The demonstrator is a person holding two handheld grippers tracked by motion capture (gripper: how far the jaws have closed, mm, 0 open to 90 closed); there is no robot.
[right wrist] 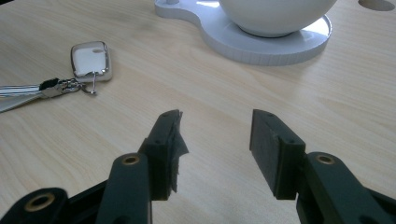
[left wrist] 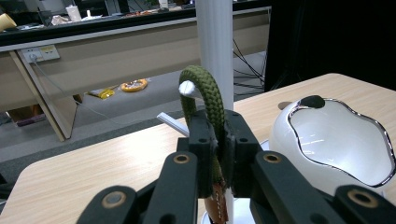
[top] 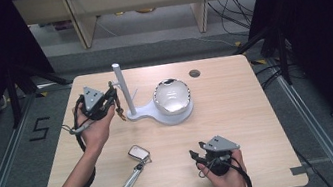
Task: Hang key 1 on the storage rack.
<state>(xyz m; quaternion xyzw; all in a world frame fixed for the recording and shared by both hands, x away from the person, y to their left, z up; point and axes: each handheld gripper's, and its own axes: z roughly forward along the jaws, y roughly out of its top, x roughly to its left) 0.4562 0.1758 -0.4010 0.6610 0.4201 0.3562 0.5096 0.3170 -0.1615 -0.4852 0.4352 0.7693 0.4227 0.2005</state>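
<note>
Left tongs (left wrist: 216, 140) clamping olive cord loop (left wrist: 204, 88), nearing white post (left wrist: 214, 46), not hung. Right tongs (right wrist: 215, 140) gaping empty; key fob (right wrist: 91, 60) waiting lower-centre on worktop (top: 238, 112).

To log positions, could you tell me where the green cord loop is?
High view, left side: the left gripper pinches the green cord loop beside the white post.

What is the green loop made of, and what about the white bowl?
The green loop looks like braided cord, maybe nylon: its woven strands show, matte. The white bowl looks like glossy ceramic or plastic, with a shiny, probably metallic rim that reflects light.
</note>
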